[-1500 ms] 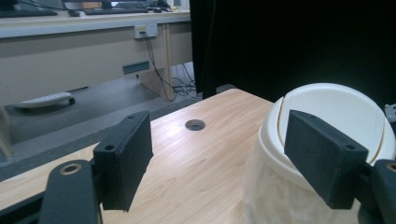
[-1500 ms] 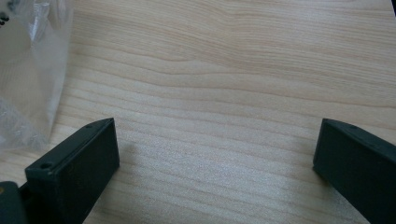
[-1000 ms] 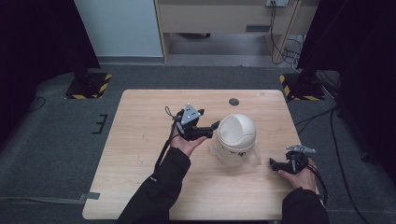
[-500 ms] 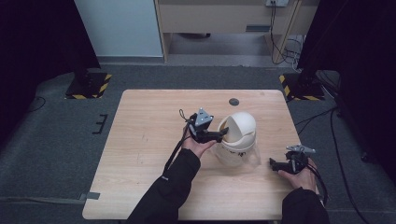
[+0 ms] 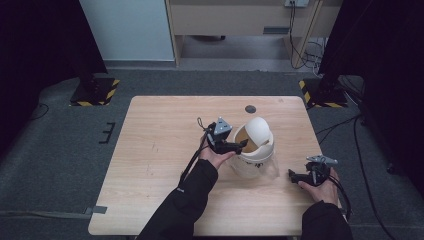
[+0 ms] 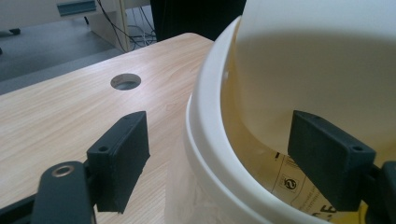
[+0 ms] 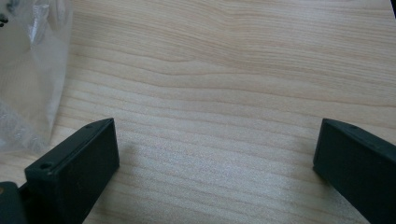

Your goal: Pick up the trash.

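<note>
A white bin (image 5: 252,162) with a domed swing lid (image 5: 260,129) stands right of the table's middle. The lid is tilted back, so the yellowish inside (image 5: 244,136) shows. My left gripper (image 5: 242,145) is open at the bin's left rim. In the left gripper view its jaws straddle the rim (image 6: 205,140), one outside and one inside the bin, and the left gripper (image 6: 224,140) touches nothing that I can see. A printed label (image 6: 289,179) lies inside. My right gripper (image 5: 295,175) rests open low over the table, right of the bin, and the right gripper (image 7: 215,158) holds nothing.
Clear plastic (image 5: 272,170) sits at the bin's lower right side and reaches into the right gripper view (image 7: 32,70). A round cable hole (image 5: 250,109) lies in the wooden table (image 5: 160,150) behind the bin. Cables and stands (image 5: 95,90) surround the table on the floor.
My left gripper has moved right to the bin's rim. The lid has swung back and the inside now shows. The right gripper has stayed in place.
</note>
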